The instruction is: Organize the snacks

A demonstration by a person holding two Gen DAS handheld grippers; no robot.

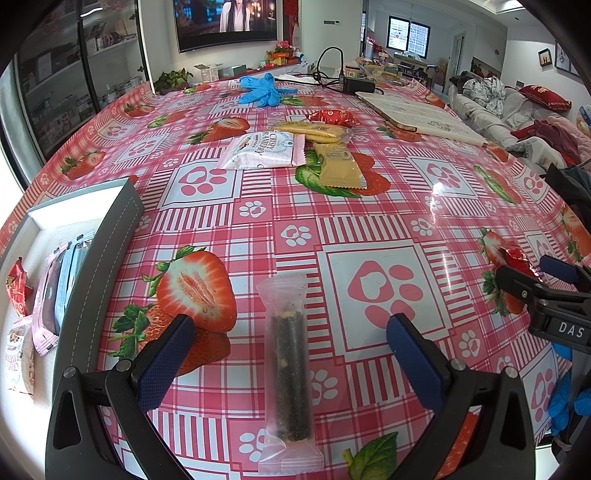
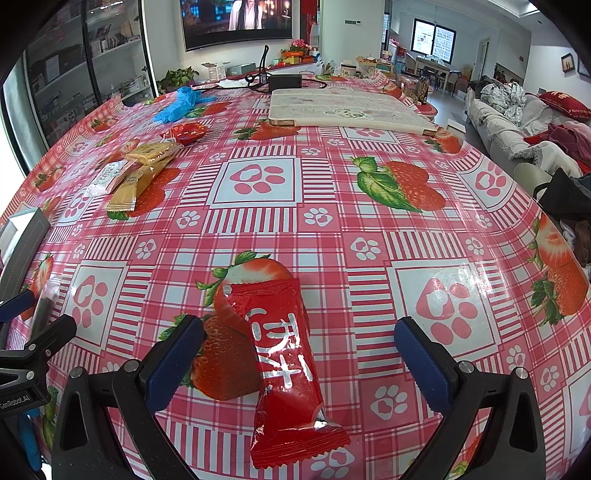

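Left wrist view: lying between the wide-open left gripper point(image 1: 290, 356), touching neither finger, clear stick pack point(image 1: 289, 373), long axis pointing away along the fingers. Sitting at far left, partly cut off, gray box point(image 1: 107, 236) holding hard-to-read packets. Right wrist view: resting diagonally between the wide-open right gripper point(image 2: 299, 363), gripped by nothing, red packet point(image 2: 286, 365), top leaning left. Stretching beyond, open tablecloth point(image 2: 332, 229).

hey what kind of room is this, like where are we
Most likely a home living and dining room. A large television hangs on the far wall, a sofa piled with clothes and a red cushion stands to the right, and the work happens on a table under a strawberry-print cloth.
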